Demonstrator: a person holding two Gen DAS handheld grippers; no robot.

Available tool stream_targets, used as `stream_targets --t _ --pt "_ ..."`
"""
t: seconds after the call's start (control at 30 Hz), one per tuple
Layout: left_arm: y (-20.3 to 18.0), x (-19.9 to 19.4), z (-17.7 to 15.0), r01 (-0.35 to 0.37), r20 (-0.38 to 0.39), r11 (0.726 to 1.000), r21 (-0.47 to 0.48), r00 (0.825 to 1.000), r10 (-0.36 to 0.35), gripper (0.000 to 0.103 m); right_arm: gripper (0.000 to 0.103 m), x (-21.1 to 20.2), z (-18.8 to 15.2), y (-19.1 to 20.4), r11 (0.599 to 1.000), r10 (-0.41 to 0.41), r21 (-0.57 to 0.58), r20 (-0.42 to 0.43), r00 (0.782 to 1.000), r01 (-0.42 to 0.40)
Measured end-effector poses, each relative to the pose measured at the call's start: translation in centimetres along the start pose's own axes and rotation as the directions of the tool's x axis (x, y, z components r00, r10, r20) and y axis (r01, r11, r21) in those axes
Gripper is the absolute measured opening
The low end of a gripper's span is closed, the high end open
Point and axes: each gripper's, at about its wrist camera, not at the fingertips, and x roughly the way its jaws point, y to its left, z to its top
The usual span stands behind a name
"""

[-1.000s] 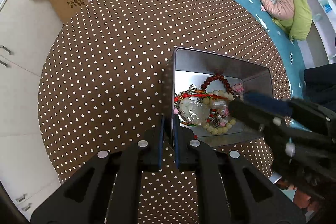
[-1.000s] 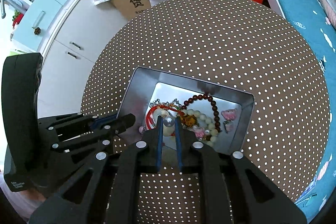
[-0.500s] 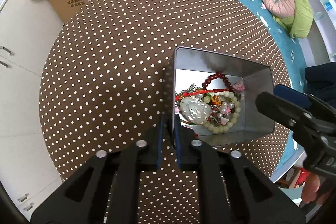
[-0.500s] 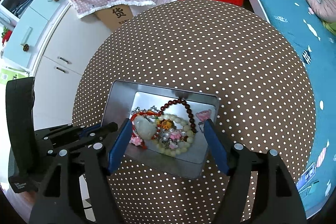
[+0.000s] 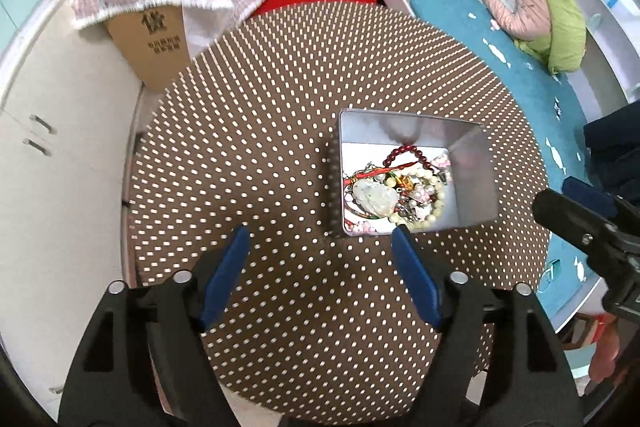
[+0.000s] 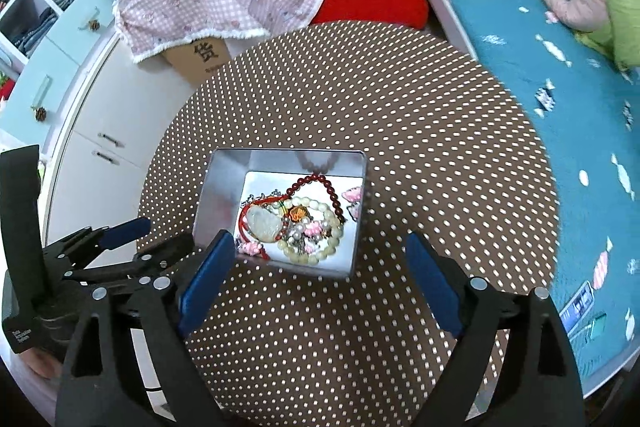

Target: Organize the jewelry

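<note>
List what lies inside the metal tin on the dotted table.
The metal tin holds a tangled heap: a dark red bead bracelet, a cream bead bracelet, a pale carved pendant on red cord and pink charms. Anything under the heap is hidden.

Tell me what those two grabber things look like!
Both are black plastic. The left gripper and right gripper each have two long fingers with blue pads and round silver screws. The left one's handle carries a small white label, too small to read.
</note>
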Motion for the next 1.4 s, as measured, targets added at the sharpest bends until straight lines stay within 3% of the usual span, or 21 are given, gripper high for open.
stream_targets --t 0.2,0.37,0.53,0.8,1.0,1.4 --pt "-1.6 -6.7 -1.7 -0.007 0.131 0.998 0.055 0.991 0.000 0.088 0.094 -6.2 -2.3 1.6 1.000 -0.026 0.015 0.137 0.990 0.025" --pt "-2.9 -12.5 -2.1 -0.036 0.253 0.996 0.078 0.967 0.015 0.090 0.095 -11.2 -3.4 2.8 0.999 -0.052 -0.001 0.256 0.965 0.054" --pt "-3.9 -18.8 -2.8 -0.052 0.386 0.996 0.066 0.922 0.023 0.091 0.095 -16.5 -3.7 3.4 0.999 -0.032 -0.014 0.380 0.924 0.041" --pt "-6.0 -25.3 -4.0 -0.087 0.512 0.994 0.067 0.858 0.040 0.094 0.095 -21.3 -3.9 4.3 0.994 -0.030 -0.077 0.509 0.860 0.081" --pt "-7.2 -26.4 -4.4 -0.103 0.533 0.992 0.073 0.845 0.049 0.094 0.095 -22.2 -4.6 4.2 0.992 -0.007 -0.103 0.546 0.838 0.076" --pt "-7.4 -26.3 -4.5 -0.080 0.531 0.994 0.071 0.847 0.030 0.094 0.095 -22.4 -5.3 4.0 0.992 -0.020 -0.093 0.544 0.839 0.084"
